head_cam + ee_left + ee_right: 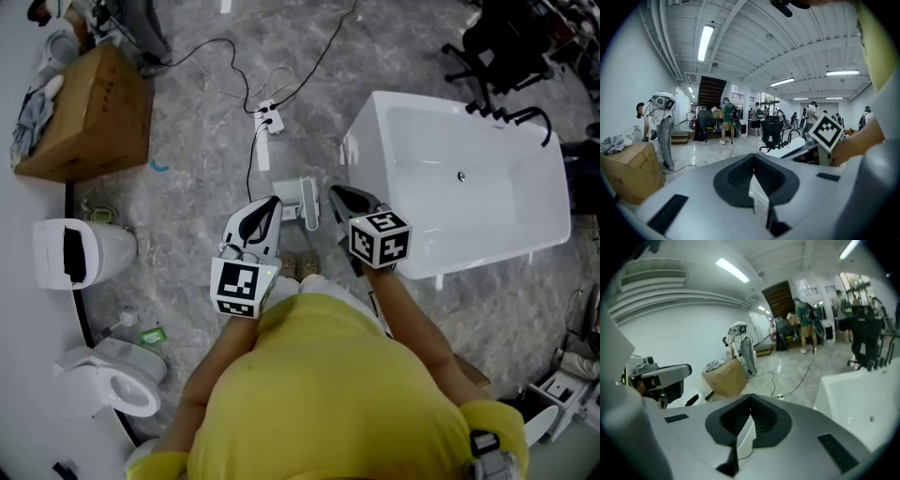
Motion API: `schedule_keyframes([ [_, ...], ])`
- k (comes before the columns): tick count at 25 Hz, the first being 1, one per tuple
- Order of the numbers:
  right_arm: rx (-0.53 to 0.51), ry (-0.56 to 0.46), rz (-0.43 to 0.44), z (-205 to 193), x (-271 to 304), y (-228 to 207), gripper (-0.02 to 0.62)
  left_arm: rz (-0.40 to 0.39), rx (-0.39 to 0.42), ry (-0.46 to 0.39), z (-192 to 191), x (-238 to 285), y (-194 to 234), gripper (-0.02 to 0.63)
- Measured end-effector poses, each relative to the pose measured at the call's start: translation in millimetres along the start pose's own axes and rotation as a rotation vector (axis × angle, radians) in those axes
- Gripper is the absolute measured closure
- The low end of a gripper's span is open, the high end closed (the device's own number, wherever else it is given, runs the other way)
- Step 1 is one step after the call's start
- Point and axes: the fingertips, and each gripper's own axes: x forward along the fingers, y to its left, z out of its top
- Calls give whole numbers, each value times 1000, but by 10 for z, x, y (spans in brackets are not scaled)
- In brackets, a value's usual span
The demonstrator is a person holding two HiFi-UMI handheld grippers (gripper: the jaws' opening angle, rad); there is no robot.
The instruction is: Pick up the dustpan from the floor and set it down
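Basically a glossy grey marbled floor (187,178) in an open workshop hall. White rectangular bathtub (469,178) at right, toilet (112,380) and cardboard box (94,112) at left, power strip (267,117) with black cables ahead. The white piece on the floor between the tips looks like the dustpan (305,202), not held. Left gripper (272,204) and right gripper (335,194) both have jaws together.

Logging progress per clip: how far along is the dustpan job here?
Done: cannot tell whether it was lifted already. In hand: nothing; left gripper and right gripper are both shut, empty. The dustpan sits on the floor between them. Left: the whole pickup, unless it was just set down.
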Motion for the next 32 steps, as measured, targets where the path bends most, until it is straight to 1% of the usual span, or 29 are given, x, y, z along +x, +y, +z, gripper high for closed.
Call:
schedule_keyframes([
  [4, -132, -184, -64, 645, -349, 84, 583, 9, 54, -50, 319, 38, -17, 604],
  [9, -301, -406, -159, 1391, -800, 315, 584, 76, 126, -127, 854, -33, 86, 604],
  [13, -416, -562, -233, 1802, -1160, 541, 584, 135, 159, -194, 1258, -167, 173, 604],
  [16, -443, -645, -257, 1984, -1402, 634, 584, 161, 158, -228, 1478, -256, 182, 606],
  [18, -441, -676, -264, 2069, -1509, 672, 584, 172, 162, -242, 1572, -307, 206, 604],
  [20, -433, -686, -265, 2107, -1551, 691, 584, 180, 168, -249, 1617, -351, 232, 604],
  [24, -422, -670, -266, 2035, -1557, 664, 584, 190, 176, -249, 1601, -406, 206, 604],
  [32, -413, -661, -272, 1923, -1585, 675, 584, 182, 174, -246, 1572, -445, 140, 604],
])
